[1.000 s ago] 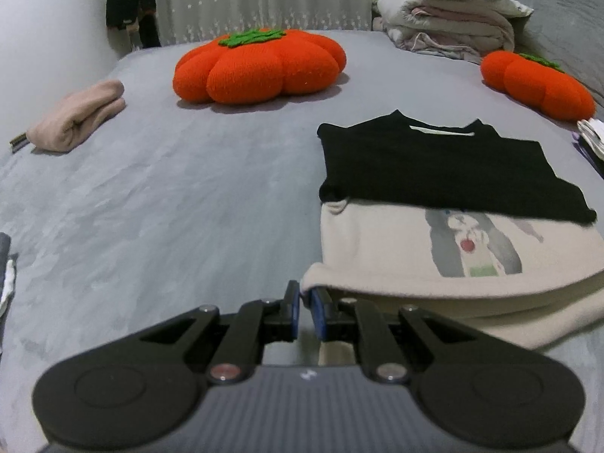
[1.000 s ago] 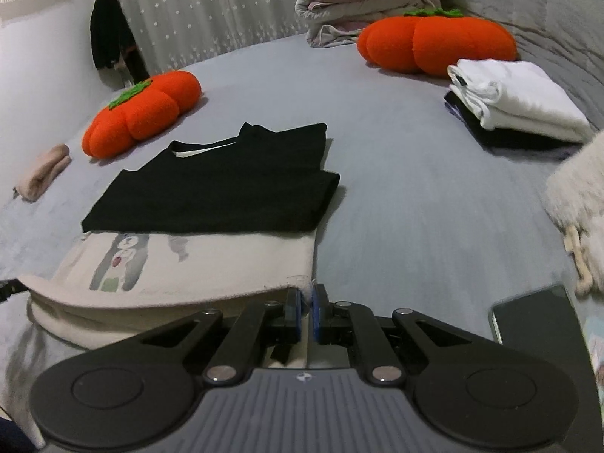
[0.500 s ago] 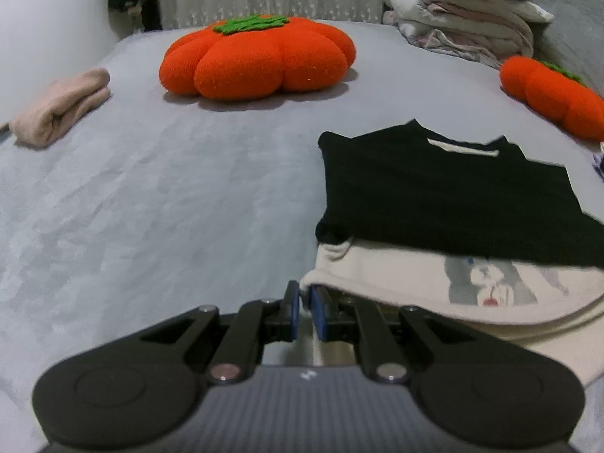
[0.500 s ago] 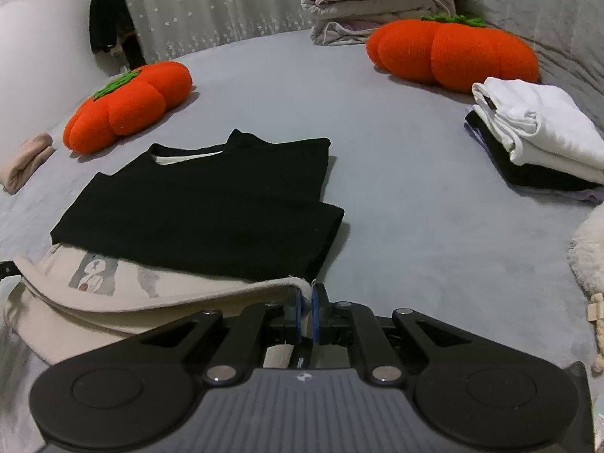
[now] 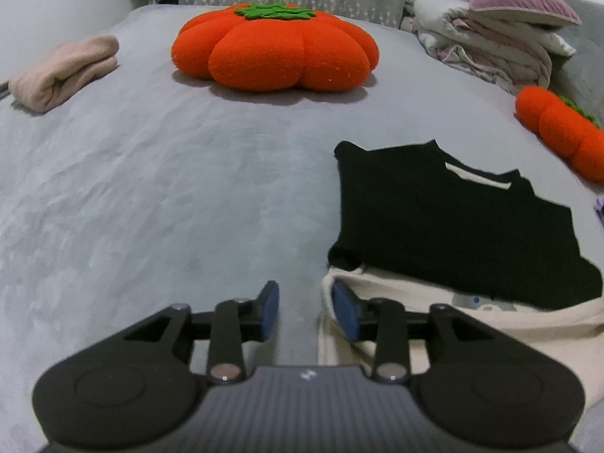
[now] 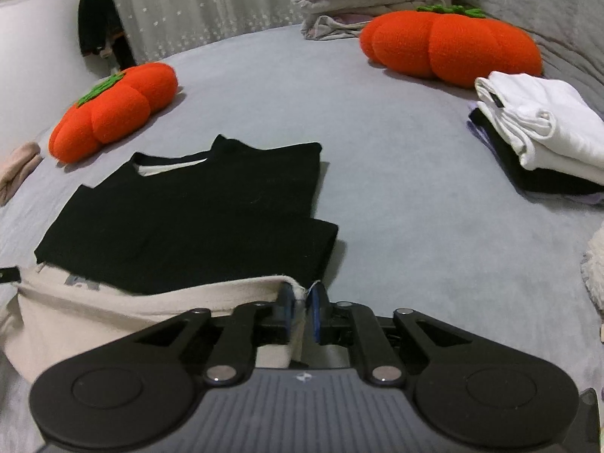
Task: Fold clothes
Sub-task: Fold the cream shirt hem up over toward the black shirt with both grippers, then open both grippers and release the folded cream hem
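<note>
The cream shirt (image 5: pixel 472 324) lay on the grey bed cover (image 5: pixel 151 196) toward its near edge, folded back on itself so that its black upper half (image 6: pixel 188 219) covered most of the cream cloth and only a sliver of the printed picture (image 5: pixel 475 300) showed below the black hem. We saw the right gripper (image 6: pixel 300 311) pinching the shirt's near right corner, its blue pads closed on a tuck of cream fabric that stood up between them. The left gripper (image 5: pixel 305 311) sat at the shirt's near left corner with its jaws spread apart and nothing between them; its right pad (image 5: pixel 345 311) rested against the cream edge, while the left pad (image 5: pixel 270 311) was over bare cover. Beyond the shirt, toward the far edge of the bed, an orange pumpkin cushion (image 5: pixel 273 47) lay on the left, and a second pumpkin cushion (image 6: pixel 451 49) lay toward the far right. A rolled pink garment (image 5: pixel 64 71) sat near the left edge. At the right edge we noted a folded stack of clothes (image 6: pixel 540 136), white on top of black. A heap of bedding (image 5: pixel 490 45) filled the far right corner, and a dotted curtain (image 6: pixel 200 0) hung behind the bed.
</note>
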